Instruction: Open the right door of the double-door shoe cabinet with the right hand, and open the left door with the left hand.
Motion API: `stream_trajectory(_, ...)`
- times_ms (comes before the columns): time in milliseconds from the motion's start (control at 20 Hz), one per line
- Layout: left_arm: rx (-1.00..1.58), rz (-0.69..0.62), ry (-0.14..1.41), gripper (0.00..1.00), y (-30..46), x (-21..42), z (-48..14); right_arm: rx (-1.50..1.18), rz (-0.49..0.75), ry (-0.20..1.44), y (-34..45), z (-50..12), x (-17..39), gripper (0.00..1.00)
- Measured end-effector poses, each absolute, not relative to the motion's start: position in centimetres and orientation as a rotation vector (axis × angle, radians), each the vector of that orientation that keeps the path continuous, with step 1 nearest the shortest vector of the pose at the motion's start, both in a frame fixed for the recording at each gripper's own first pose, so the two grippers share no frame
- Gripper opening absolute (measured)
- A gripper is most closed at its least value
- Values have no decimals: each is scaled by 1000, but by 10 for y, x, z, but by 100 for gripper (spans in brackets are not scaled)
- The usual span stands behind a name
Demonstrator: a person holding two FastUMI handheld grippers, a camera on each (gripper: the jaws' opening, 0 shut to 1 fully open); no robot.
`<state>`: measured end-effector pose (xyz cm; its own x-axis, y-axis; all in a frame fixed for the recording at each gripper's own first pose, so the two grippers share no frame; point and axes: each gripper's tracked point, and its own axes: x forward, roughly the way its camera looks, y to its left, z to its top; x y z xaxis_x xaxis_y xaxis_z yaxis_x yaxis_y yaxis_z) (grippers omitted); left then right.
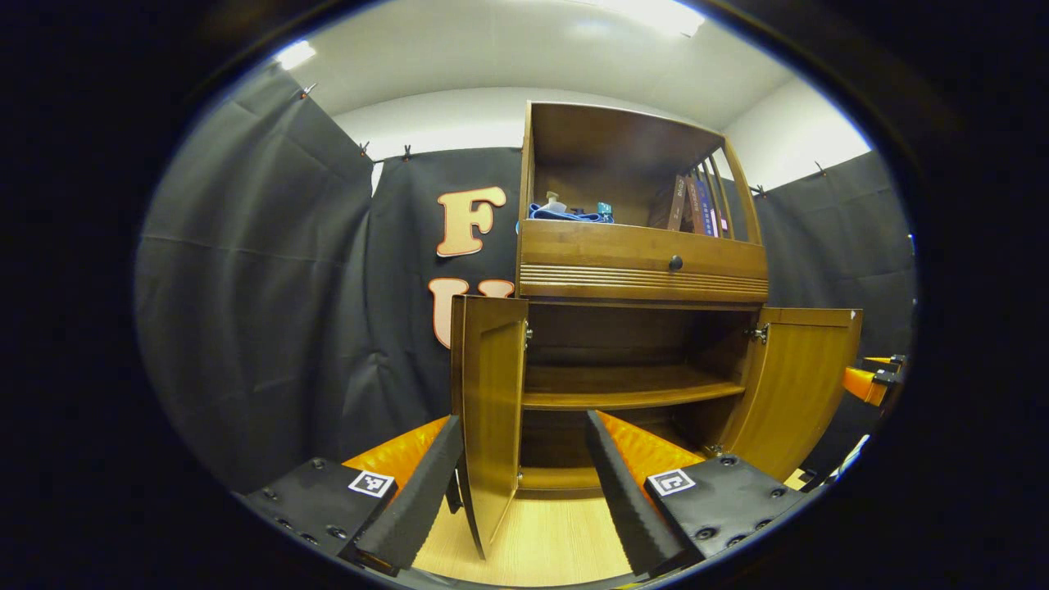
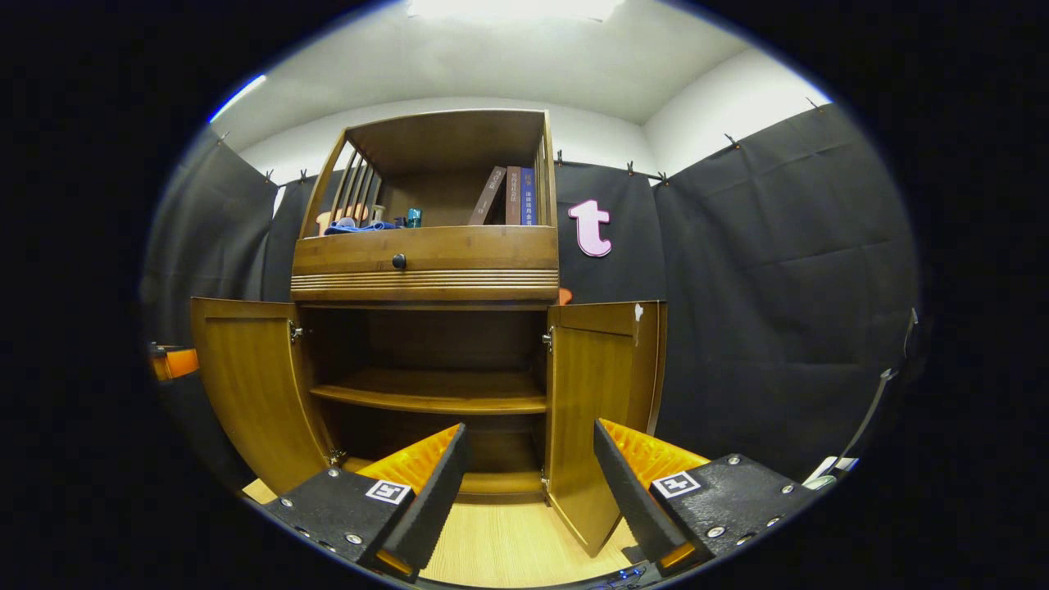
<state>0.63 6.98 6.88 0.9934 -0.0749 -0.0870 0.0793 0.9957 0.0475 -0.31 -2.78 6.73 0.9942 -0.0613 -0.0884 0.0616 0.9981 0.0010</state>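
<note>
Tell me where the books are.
The books stand upright at the right end of the cabinet's open top shelf in the right gripper view, above the knobbed drawer.

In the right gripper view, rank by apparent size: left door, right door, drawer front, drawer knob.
1-2. left door and right door: look alike; the right is nearer the camera, so unranked.
3. drawer front.
4. drawer knob, smallest by far.

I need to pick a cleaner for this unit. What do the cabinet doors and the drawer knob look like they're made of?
The left door and right door look like brown wood or wood veneer with a glossy varnish: grain streaks and soft reflections show. The drawer knob is small, dark and round; metal or plastic, I can't tell.
</note>
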Motion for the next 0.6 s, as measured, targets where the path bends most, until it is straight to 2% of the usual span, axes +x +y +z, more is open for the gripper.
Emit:
stream_trajectory(50, 50, -73, 90, 94, 72, 6, 68, 10, -57, 90, -27, 68, -4, 98)
stream_trajectory(350, 65, -47, 79, 93, 76, 1, 71, -3, -44, 95, -27, 68, -2, 98)
stream_trajectory(500, 70, -49, 87, 94, 74, -3, 65, -14, -48, 100, -31, 65, -3, 85)
stream_trajectory(550, 66, -51, 92, 94, 74, -2, 63, -17, -50, 102, -32, 65, -4, 92)
stream_trajectory(600, 60, -54, 96, 94, 72, -2, 62, -21, -52, 102, -32, 65, -5, 92)
